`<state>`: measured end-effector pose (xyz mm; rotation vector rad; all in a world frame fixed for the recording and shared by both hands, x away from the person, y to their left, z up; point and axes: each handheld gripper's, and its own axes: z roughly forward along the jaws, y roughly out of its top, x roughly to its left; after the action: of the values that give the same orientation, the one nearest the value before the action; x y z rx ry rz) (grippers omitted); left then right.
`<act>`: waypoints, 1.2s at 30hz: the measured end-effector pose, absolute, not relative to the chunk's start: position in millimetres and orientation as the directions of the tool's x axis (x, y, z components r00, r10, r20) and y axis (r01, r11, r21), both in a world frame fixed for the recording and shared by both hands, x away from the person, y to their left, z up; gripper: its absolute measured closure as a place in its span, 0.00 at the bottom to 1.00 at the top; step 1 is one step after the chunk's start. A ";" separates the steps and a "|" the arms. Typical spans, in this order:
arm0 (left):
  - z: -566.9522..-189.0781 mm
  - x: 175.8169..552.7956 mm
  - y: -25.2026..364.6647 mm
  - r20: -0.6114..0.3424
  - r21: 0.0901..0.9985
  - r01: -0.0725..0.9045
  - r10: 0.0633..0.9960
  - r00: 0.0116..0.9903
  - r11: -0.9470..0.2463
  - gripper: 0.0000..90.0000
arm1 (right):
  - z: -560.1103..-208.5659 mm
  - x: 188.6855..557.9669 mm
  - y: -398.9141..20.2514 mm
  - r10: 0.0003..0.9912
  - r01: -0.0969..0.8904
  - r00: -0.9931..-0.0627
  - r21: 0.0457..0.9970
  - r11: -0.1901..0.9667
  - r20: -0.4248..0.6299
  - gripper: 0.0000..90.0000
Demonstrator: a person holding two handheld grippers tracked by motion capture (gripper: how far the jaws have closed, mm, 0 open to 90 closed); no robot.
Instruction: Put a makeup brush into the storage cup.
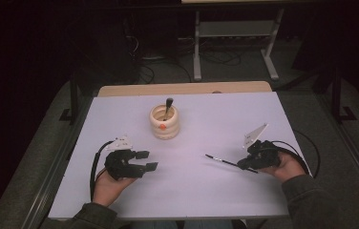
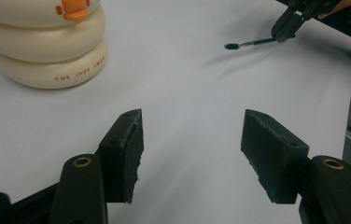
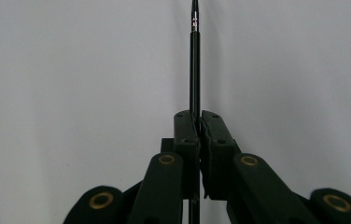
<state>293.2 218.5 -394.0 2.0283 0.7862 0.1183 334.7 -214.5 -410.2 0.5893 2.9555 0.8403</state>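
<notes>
A cream ringed holder point(image 1: 164, 123) with an orange beak mark stands at the table's middle back, with a dark brush point(image 1: 168, 107) standing in it. The holder point(image 2: 43, 42) is at the upper left of the left gripper view. My right gripper point(image 1: 244, 165) is shut on a thin black brush point(image 1: 223, 161), which points left just above the table. In the right gripper view the brush point(image 3: 194, 70) runs straight up from the closed jaws. My left gripper point(image 1: 147, 161) rests open at the front left, nothing between its fingers point(image 2: 124, 149).
The white table top point(image 1: 206, 119) has a wooden strip point(image 1: 182, 88) along its far edge. Cables trail from both grippers. Beyond the table is a dark floor with a metal stand point(image 1: 235, 43).
</notes>
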 end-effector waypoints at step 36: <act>-374.8 297.9 165.7 -0.259 0.802 0.440 0.427 0.866 -0.405 0.49 | -345.6 315.4 -125.3 0.287 0.276 -0.951 0.726 0.630 0.112 0.95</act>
<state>297.9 165.7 -374.8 2.0443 0.6307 -0.0160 315.4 -125.3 -345.6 0.4872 2.8237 1.2535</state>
